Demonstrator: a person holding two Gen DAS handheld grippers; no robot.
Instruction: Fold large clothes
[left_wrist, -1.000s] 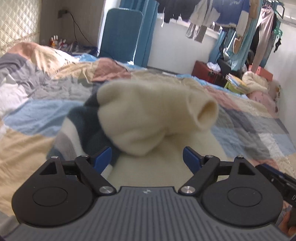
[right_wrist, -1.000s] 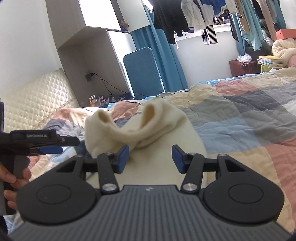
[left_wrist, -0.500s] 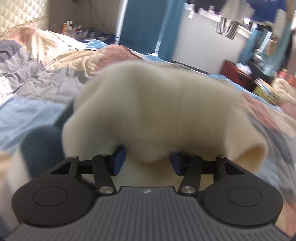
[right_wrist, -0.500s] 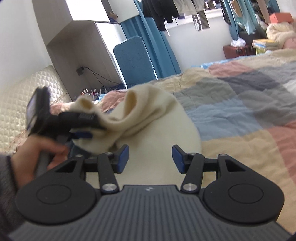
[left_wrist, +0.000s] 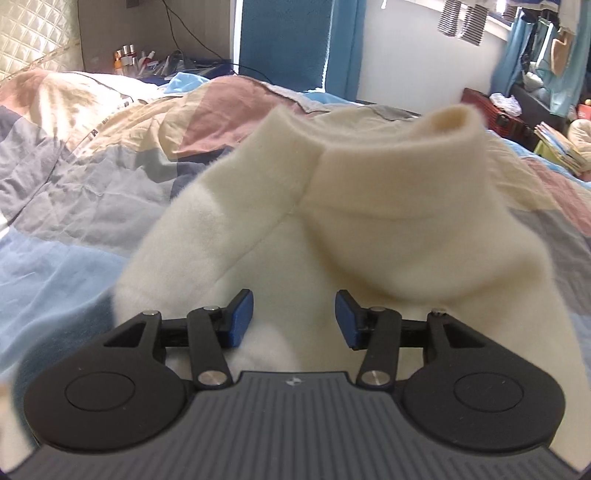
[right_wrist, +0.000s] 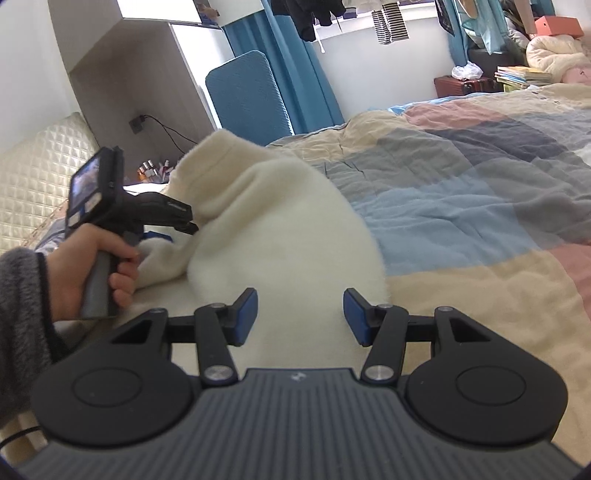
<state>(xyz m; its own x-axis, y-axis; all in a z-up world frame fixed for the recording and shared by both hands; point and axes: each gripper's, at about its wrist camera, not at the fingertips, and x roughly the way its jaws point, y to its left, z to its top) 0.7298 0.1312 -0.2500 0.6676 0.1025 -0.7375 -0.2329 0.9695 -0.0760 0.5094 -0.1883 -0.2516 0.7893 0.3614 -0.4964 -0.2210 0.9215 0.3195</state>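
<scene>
Cream fleece sweater (left_wrist: 332, 236) bunches on the patchwork quilt (left_wrist: 66, 229). My left hand-held gripper (left_wrist: 294, 325) and right hand-held gripper (right_wrist: 300, 316) each pinch its fabric, mid-fold; next I'd lay it flat.

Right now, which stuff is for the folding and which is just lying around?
For the job:
cream sweater
left gripper
right gripper
patchwork quilt, the folding surface

Lying about:
hanging clothes
stack of books
little bottles
</scene>
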